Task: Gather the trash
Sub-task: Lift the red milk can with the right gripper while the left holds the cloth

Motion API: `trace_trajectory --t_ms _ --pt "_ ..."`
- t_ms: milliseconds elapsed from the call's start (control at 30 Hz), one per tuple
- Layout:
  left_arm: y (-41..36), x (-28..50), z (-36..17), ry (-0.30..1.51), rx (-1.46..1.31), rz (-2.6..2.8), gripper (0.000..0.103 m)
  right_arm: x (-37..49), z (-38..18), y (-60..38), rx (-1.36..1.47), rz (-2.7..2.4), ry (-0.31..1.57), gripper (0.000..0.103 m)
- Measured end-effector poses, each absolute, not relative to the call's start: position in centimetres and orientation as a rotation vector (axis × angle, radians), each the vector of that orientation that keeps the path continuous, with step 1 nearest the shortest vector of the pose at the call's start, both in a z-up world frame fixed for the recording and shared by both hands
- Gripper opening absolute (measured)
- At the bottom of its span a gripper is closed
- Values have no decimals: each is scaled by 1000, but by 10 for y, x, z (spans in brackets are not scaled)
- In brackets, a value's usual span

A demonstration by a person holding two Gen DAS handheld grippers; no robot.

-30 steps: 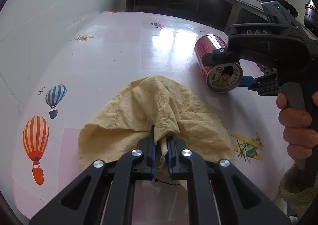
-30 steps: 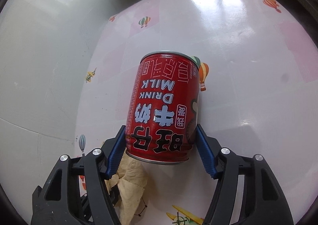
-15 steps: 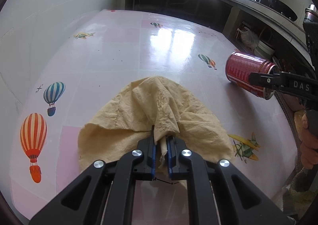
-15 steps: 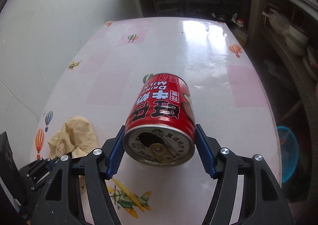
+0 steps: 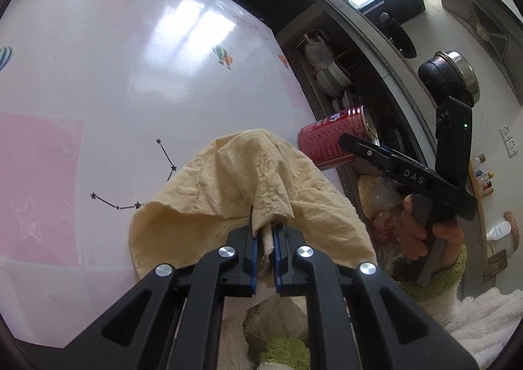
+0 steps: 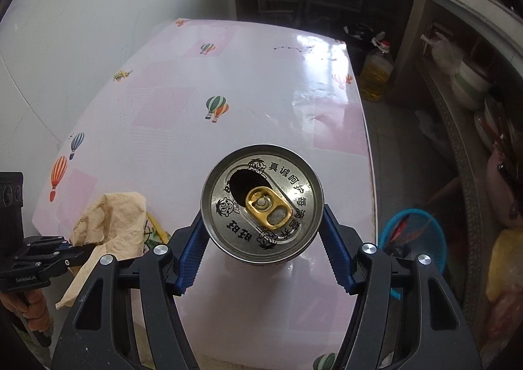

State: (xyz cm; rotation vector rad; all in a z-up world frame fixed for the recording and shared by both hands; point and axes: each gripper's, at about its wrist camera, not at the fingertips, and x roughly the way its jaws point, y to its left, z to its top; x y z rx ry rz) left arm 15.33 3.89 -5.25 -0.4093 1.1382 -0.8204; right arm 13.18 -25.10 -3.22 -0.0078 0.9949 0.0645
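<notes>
left hand-held gripper [image 5: 264, 250] — pinching cloth [image 5: 228, 187] | can [image 5: 330, 141] — right

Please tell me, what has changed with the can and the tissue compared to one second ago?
The right gripper lifted the red can off the table and carried it toward the right table edge, turning it so its opened top faces the camera. The left gripper stays shut on the crumpled yellow tissue, now lifted and tilted. Both grips are unchanged.

I see the red can [image 6: 262, 203], opened, gold tab up toward my camera, lifted off the table. Crumpled tan paper [image 5: 248, 187] hangs bunched, also lifted.
</notes>
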Motion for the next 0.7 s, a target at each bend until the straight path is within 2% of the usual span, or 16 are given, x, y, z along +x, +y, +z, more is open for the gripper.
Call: trace_trajectory --t_ms 300,433,633,700 --pt "22 166 -73 1205 -461 -773 6 132 -46 -254 32 82 991 62" --pt "32 170 -86 1236 -543 -752 6 121 -39 -255 42 103 955 73" --pt "47 164 -81 1224 -648 -804 6 51 6 -287 115 57 685 74" --pt "49 159 -81 1232 -694 -850 6 30 8 -287 124 113 653 73"
